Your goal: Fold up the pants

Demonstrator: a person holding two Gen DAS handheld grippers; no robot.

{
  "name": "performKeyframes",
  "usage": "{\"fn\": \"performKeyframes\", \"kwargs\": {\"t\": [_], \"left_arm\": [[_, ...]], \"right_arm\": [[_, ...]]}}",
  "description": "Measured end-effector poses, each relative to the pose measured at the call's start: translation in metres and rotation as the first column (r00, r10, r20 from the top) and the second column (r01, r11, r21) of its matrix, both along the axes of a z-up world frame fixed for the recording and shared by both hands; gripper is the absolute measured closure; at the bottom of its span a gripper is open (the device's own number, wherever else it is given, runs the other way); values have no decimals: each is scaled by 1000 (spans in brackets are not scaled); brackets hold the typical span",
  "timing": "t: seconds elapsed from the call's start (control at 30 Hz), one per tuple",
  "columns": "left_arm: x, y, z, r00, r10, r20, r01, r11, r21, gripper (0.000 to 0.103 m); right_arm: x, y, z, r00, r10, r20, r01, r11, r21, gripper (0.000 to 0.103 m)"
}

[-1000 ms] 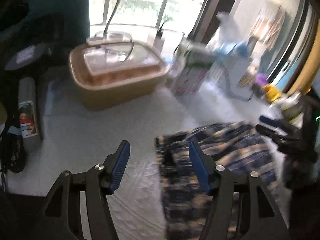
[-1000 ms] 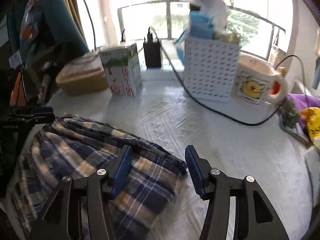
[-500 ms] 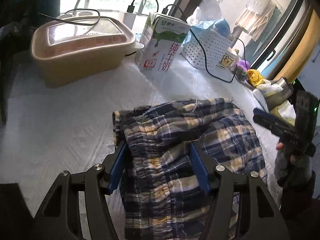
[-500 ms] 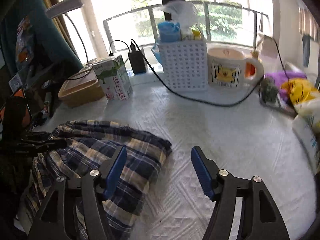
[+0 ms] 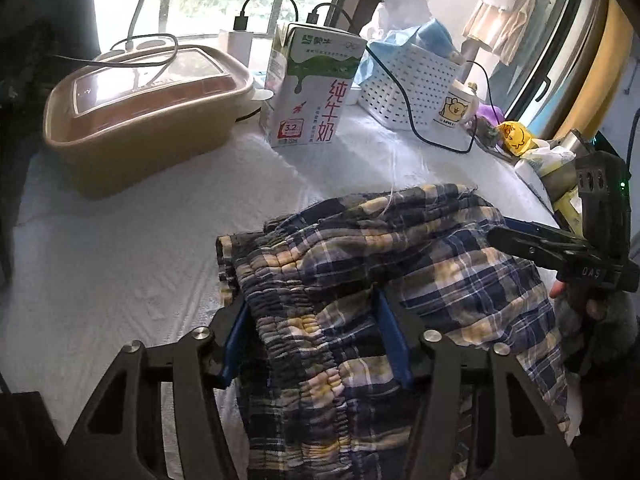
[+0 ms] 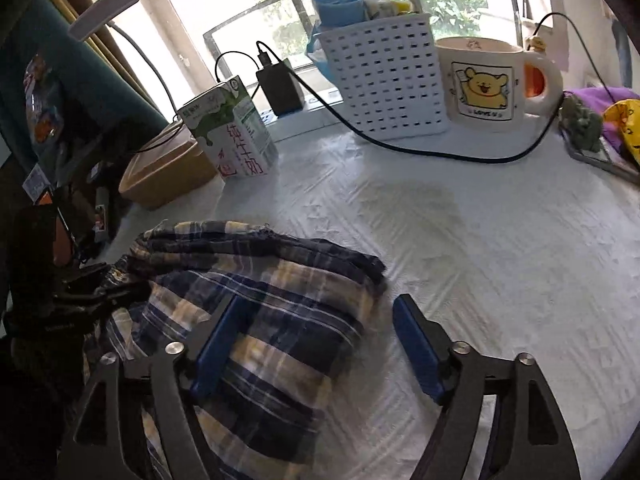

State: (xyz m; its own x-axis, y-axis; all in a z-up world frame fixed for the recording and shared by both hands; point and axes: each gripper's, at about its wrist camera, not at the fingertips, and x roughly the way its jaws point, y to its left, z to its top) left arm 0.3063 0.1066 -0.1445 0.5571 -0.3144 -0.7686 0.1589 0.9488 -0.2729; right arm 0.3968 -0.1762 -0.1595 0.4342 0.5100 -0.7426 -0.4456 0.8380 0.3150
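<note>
Gripping the gathered waistband of the plaid pants (image 5: pixel 360 272), your left claw (image 5: pixel 316 344) has just been closing, its blue pads pressed against the bunched cloth on both sides. The pants lie folded in a heap on the white worktop (image 6: pixel 480 248), in front of the milk carton (image 5: pixel 312 88). Your right claw (image 6: pixel 316 344) has just been opening and stands wide over the pants' edge nearest the basket (image 6: pixel 384 76), one pad above cloth, the other above bare worktop.

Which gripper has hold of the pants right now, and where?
Left gripper straddles the blue-and-yellow plaid pants' gathered elastic waistband; a firm pinch cannot be told. Right gripper holds nothing.
</note>
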Motion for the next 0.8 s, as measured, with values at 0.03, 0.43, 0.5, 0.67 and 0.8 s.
{"fn": "performKeyframes", "kwargs": {"t": [0.03, 0.43, 0.5, 0.67, 0.8], "left_arm": [[0, 0, 0, 1000, 2, 0, -2, 1000, -1, 52], [-3, -10, -1, 1000, -15, 26, 15, 1000, 12, 76], [-6, -13, 4, 999, -20, 38, 20, 1000, 14, 78], [-26, -15, 22, 994, -16, 104, 17, 1000, -5, 84], [-49, -10, 38, 984, -1, 178, 7, 999, -36, 84]], "right_arm": [[1, 2, 0, 1000, -3, -1, 3, 1000, 3, 21], [0, 37, 0, 997, 78, 15, -78, 997, -5, 67], [-2, 42, 0, 995, 102, 10, -102, 995, 4, 74], [-17, 37, 20, 993, 82, 84, -83, 996, 11, 81], [-46, 40, 53, 973, 100, 209, -96, 995, -28, 82]]}}
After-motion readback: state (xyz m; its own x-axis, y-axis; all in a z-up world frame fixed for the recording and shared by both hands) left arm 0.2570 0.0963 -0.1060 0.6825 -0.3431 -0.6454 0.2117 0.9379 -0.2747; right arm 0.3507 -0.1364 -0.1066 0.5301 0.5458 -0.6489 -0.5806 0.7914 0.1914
